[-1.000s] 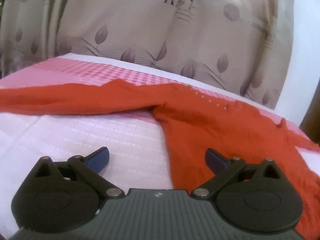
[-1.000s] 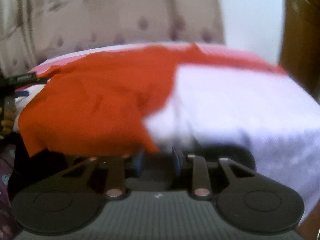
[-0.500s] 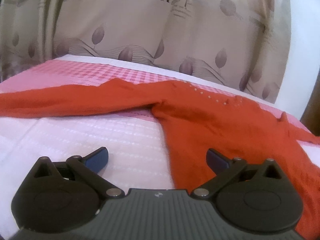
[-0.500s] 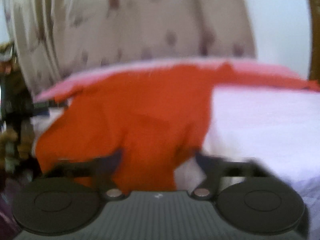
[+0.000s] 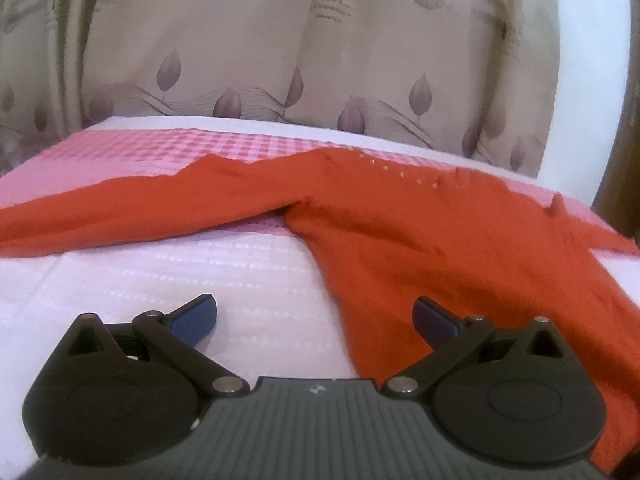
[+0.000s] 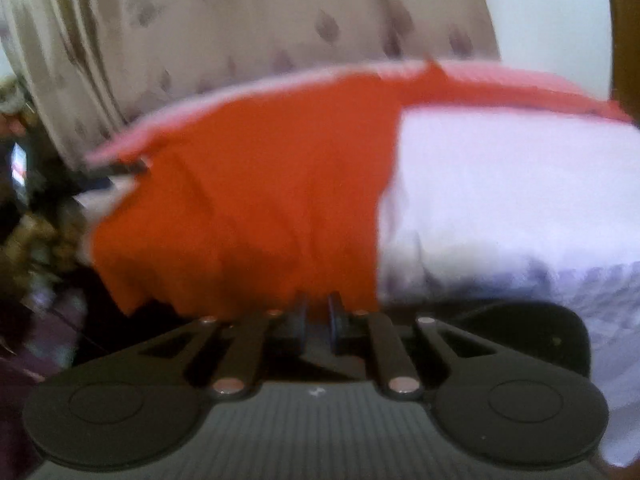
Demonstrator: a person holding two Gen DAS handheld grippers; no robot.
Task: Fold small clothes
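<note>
An orange long-sleeved sweater (image 5: 420, 232) lies spread on the bed, one sleeve (image 5: 120, 216) stretched out to the left. My left gripper (image 5: 316, 316) hovers open over the sweater's left side edge. Its blue right pad (image 5: 434, 318) is over the fabric and its left pad (image 5: 192, 318) is over the white cover. In the blurred right wrist view the sweater (image 6: 260, 200) hangs over the bed's near edge. My right gripper (image 6: 318, 316) is at the hem, its jaws closing with orange fabric pinched between the pads.
The bed cover (image 5: 180, 264) is white with a pink checked band at the far side. A beige leaf-print curtain (image 5: 320, 60) hangs behind the bed. Dark wood (image 6: 624, 20) stands at the right. Dark clutter (image 6: 32, 240) sits by the bed's left end.
The right gripper's fingers stood wide apart at the hem half a second ago; they have come together on the fabric. The left gripper has hardly moved.
</note>
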